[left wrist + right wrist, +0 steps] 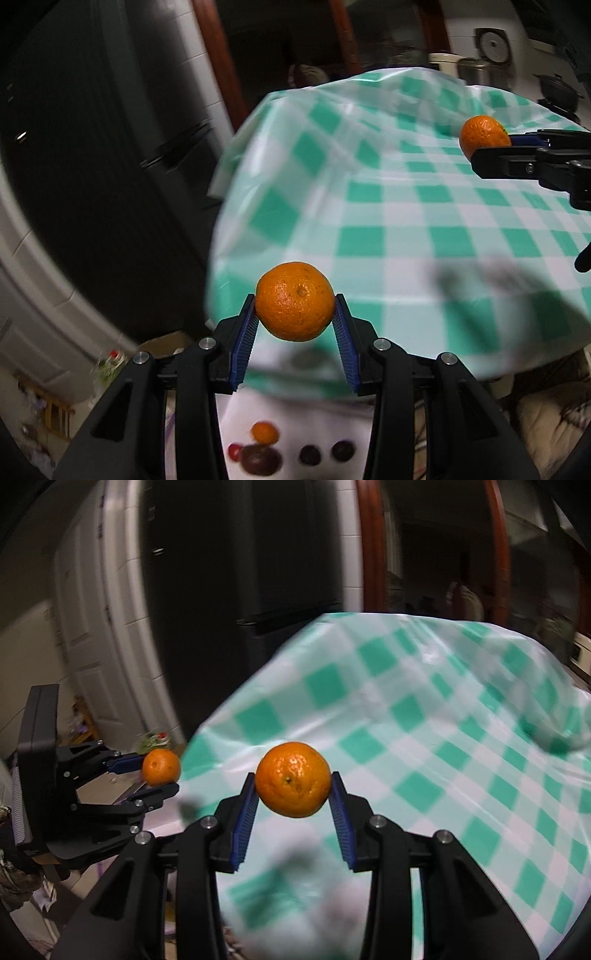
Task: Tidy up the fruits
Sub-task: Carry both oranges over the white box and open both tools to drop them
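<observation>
My left gripper (294,306) is shut on an orange mandarin (294,301), held in the air over the near edge of a table with a green-and-white checked cloth (406,206). My right gripper (293,784) is shut on a second mandarin (293,779), also above that cloth (424,731). In the left wrist view the right gripper (480,147) shows at the right edge with its mandarin (484,134). In the right wrist view the left gripper (162,775) shows at the left with its mandarin (161,767). Another mandarin (264,432) and several dark round fruits (260,459) lie on a white surface below.
A dark refrigerator (92,129) and a white tiled wall stand left of the table. Pots and a jar (474,70) sit on a counter behind it. A cluttered floor corner (48,406) lies at the lower left. The background is motion-blurred.
</observation>
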`<action>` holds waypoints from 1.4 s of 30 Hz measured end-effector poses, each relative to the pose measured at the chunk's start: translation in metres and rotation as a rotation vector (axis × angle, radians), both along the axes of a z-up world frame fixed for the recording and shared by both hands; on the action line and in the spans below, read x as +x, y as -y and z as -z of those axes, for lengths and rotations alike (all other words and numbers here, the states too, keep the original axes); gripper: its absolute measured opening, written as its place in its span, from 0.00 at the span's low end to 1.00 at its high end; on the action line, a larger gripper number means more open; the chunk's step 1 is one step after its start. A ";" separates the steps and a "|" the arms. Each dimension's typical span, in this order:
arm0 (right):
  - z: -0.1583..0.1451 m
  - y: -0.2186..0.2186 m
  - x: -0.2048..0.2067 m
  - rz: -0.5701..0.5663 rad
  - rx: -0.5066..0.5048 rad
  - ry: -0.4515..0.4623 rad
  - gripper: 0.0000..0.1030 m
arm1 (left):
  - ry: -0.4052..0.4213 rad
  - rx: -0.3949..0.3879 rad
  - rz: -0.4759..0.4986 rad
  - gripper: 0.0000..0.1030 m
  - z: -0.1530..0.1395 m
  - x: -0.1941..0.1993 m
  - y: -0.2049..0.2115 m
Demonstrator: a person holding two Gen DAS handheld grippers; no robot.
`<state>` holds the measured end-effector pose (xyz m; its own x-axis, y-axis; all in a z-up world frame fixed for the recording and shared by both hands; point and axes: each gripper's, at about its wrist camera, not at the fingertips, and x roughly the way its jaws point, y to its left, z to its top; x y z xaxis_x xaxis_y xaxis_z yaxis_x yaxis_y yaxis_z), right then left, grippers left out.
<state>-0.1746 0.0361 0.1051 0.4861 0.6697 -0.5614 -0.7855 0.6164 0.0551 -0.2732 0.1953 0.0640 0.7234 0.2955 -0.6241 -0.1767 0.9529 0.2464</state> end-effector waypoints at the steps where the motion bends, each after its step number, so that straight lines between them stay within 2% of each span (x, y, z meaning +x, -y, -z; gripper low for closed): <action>1: 0.001 -0.012 -0.009 -0.027 -0.003 -0.003 0.38 | 0.003 -0.002 -0.013 0.38 0.000 -0.006 -0.005; 7: 0.008 -0.058 -0.052 -0.150 -0.039 0.003 0.38 | 0.034 -0.047 -0.131 0.38 -0.001 -0.057 -0.043; 10: 0.028 -0.086 -0.077 -0.228 -0.093 -0.015 0.38 | 0.019 -0.099 -0.207 0.38 0.012 -0.082 -0.060; 13: 0.057 -0.111 -0.098 -0.315 -0.164 -0.068 0.38 | -0.035 -0.148 -0.318 0.38 0.043 -0.101 -0.083; 15: 0.076 -0.125 -0.112 -0.361 -0.223 -0.081 0.38 | -0.084 -0.254 -0.389 0.38 0.068 -0.114 -0.104; 18: 0.114 -0.152 -0.130 -0.429 -0.337 -0.106 0.38 | -0.167 -0.352 -0.458 0.38 0.104 -0.126 -0.123; 24: 0.194 -0.212 -0.127 -0.425 -0.550 -0.184 0.38 | -0.358 -0.393 -0.515 0.38 0.161 -0.117 -0.132; 30: 0.261 -0.257 -0.126 -0.415 -0.744 -0.130 0.38 | -0.477 -0.417 -0.560 0.38 0.201 -0.119 -0.136; 34: 0.279 -0.272 -0.122 -0.407 -0.804 -0.167 0.38 | -0.548 -0.371 -0.551 0.38 0.219 -0.110 -0.132; 38: 0.290 -0.286 -0.115 -0.389 -0.847 -0.211 0.38 | -0.596 -0.399 -0.551 0.38 0.236 -0.103 -0.130; 40: 0.296 -0.289 -0.116 -0.384 -0.866 -0.217 0.39 | -0.578 -0.410 -0.556 0.39 0.233 -0.103 -0.131; 41: 0.298 -0.289 -0.116 -0.382 -0.870 -0.223 0.40 | -0.578 -0.407 -0.564 0.39 0.232 -0.103 -0.132; 42: 0.297 -0.290 -0.117 -0.380 -0.864 -0.223 0.47 | -0.583 -0.400 -0.572 0.39 0.232 -0.104 -0.133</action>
<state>-0.2912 0.3257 -0.1923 0.1450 0.0732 -0.9867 -0.9669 0.2219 -0.1256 -0.3772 0.3287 -0.1685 0.0707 0.1947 -0.9783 -0.6003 0.7916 0.1142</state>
